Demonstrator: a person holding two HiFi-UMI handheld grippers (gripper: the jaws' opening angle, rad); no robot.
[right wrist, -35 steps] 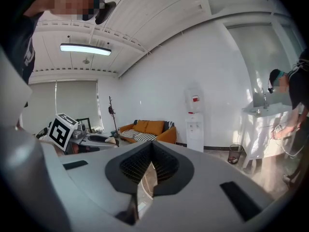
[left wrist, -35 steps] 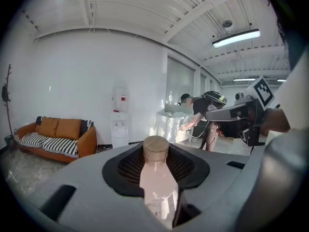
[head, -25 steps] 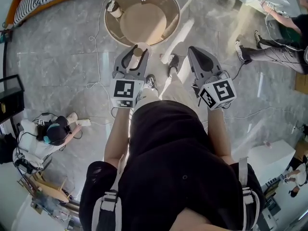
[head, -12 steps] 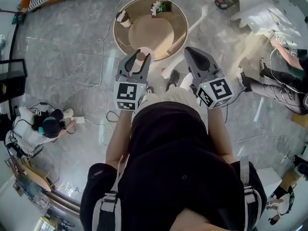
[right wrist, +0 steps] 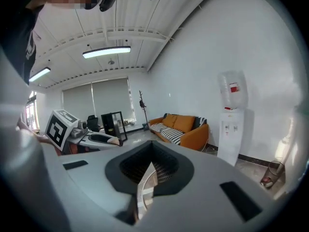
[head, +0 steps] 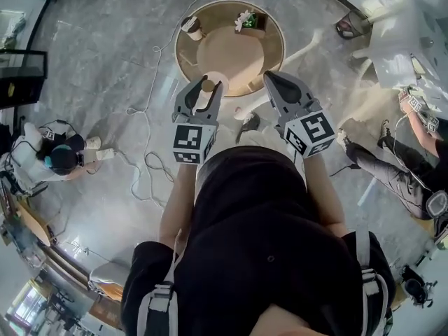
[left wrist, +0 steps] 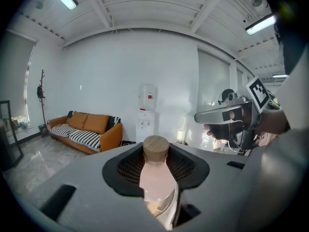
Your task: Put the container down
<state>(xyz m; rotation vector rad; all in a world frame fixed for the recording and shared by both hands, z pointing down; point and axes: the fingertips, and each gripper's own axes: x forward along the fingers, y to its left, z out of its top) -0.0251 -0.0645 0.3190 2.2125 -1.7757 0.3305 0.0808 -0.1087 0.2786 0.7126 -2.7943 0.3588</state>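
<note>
Tabletop [head: 231, 47] now nearer, at 12 o'clock. My left tongs [head: 208, 89] clamp the wood-capped bottle [left wrist: 155, 170]; right tongs [head: 271, 79] closed, empty.

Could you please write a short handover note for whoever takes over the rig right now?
Left gripper: jaws shut on the container, a pale bottle with a wooden lid, held upright.
Right gripper: jaws together, nothing between them.
Where things are: the round table lies ahead on the floor; in the head view the container shows against its near edge. A cup and a small plant stand on the far side.
Done: container picked up and brought to the table.
Left: lower it onto a bare part of the table, open the jaws, and draw back.
</note>
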